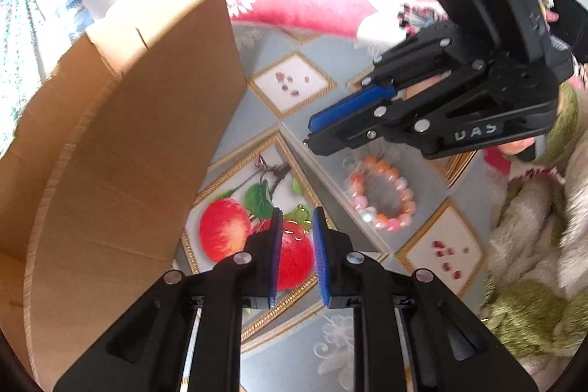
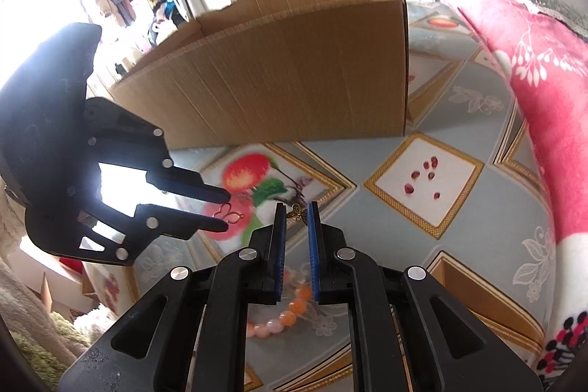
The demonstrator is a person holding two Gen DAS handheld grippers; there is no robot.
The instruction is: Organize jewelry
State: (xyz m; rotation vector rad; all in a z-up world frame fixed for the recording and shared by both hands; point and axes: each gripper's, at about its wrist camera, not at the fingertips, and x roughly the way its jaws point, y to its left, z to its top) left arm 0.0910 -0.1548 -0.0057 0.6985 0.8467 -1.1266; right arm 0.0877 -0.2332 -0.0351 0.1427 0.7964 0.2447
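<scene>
left gripper (image 1: 297, 212) narrowly parted above a gold wire charm (image 1: 296, 226) on the tablecloth (image 1: 316, 120); right gripper (image 2: 295, 206) narrowly parted by a butterfly charm (image 2: 299, 214), hold unclear; bead bracelet (image 1: 380, 195) nearby; thin wire may slip the pads.

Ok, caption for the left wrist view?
Left tool open over gold charm; bead bracelet and box alongside.

The only readable lettering is white and stands on the black side of the right claw (image 1: 307, 139), at the right of the left wrist view; it appears mirrored and reads roughly "UAS". The cardboard box (image 1: 121, 135) shows no legible print.
</scene>
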